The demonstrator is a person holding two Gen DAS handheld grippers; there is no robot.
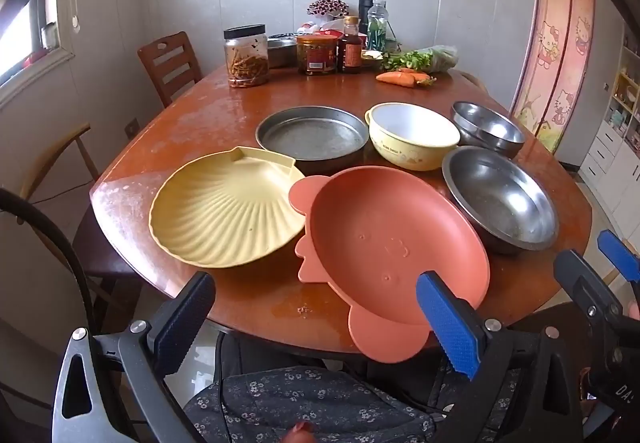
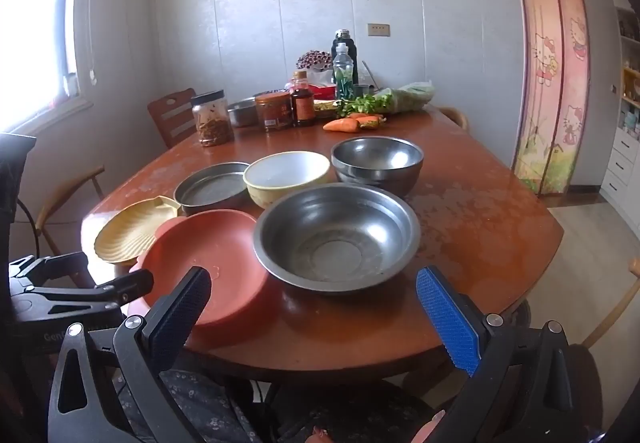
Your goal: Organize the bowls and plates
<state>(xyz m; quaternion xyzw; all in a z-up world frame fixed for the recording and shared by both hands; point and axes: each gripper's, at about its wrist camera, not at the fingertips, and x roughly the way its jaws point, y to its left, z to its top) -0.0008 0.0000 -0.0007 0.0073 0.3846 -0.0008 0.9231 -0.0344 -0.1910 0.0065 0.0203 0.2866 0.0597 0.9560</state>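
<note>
both grippers hang at the near edge of the table (image 2: 480, 227), jaws spread wide and holding nothing: the left gripper (image 1: 320, 323) faces the orange plate (image 1: 396, 243), the right gripper (image 2: 316, 323) faces the big steel bowl (image 2: 336, 235). no dish looks lifted, so the sorting seems to be at its very start, with both tools lined up for a first pick.

the orange plate sits nearest, its lobed rim hanging over the table edge, and it overlaps the rim of the yellow shell plate (image 1: 228, 207) to its left. the big steel bowl is just beside it on the right. behind these, in a row, stand the round metal tray (image 1: 312, 137), the cream bowl (image 1: 412, 135) and a smaller steel bowl (image 1: 488, 129), close together. far back are jars (image 1: 246, 55), bottles and carrots (image 1: 400, 78), well apart from the dishes.

a likely next move is nesting the bowls and stacking the plates. that calls for a jaw closing over a thin rim; the overhanging orange plate looks easiest to pinch, but it may tip or drag the yellow plate.
</note>
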